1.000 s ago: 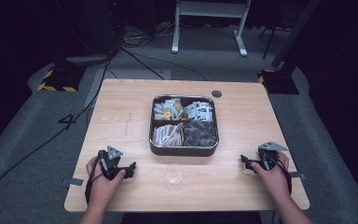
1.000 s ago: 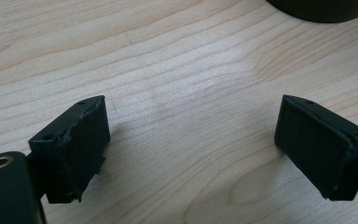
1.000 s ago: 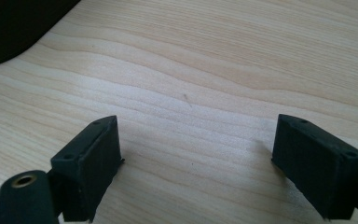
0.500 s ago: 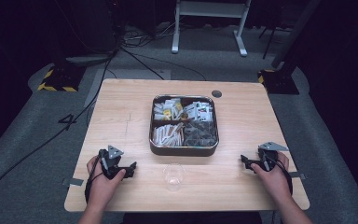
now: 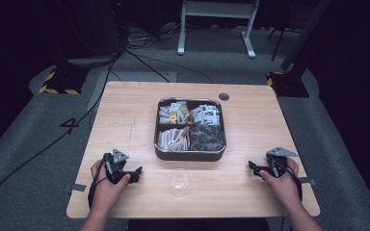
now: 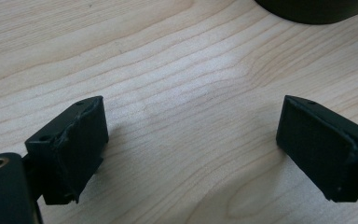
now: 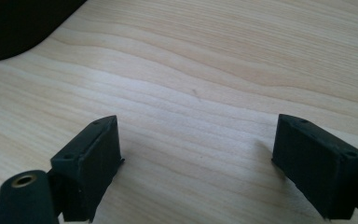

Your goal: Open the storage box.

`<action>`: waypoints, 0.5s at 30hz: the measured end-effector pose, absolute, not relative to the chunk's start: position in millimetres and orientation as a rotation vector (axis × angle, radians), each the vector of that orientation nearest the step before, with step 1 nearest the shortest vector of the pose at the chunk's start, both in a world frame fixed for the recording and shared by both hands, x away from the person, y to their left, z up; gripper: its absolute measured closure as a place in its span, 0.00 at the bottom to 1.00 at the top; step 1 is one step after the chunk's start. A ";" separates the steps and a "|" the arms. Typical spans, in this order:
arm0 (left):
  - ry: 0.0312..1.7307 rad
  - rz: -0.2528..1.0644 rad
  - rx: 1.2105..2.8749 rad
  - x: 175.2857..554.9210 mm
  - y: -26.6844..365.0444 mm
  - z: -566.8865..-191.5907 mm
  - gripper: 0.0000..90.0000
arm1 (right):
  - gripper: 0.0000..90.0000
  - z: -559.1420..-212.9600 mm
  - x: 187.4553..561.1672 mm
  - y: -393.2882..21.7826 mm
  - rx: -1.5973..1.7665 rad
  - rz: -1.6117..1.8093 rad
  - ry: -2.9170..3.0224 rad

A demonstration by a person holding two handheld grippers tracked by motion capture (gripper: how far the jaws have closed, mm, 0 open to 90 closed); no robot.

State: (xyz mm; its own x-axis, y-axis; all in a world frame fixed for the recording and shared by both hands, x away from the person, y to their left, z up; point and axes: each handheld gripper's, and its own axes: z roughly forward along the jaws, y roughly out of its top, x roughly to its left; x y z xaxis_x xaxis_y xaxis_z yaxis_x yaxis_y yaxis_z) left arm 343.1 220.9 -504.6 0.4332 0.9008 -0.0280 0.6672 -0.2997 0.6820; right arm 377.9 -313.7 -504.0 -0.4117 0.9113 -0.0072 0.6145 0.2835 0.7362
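Two grippers rest low on the pale wood tabletop (image 5: 125, 110), left gripper (image 5: 134, 175) and right gripper (image 5: 253, 168), jaws spread, nothing between. Clear cup (image 5: 179, 181) stands between them near the front edge, below the tray (image 5: 189, 155). Dark grey floor all around.

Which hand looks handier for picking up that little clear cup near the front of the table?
Probably the left. The left gripper rests closer to the clear cup than the right gripper, with bare table between. Both sets of jaws stand open and empty.
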 end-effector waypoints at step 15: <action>1.306 0.479 2.073 343.3 220.9 -504.4 0.10 | 0.24 -494.9 383.2 -310.5 1.335 0.987 2.220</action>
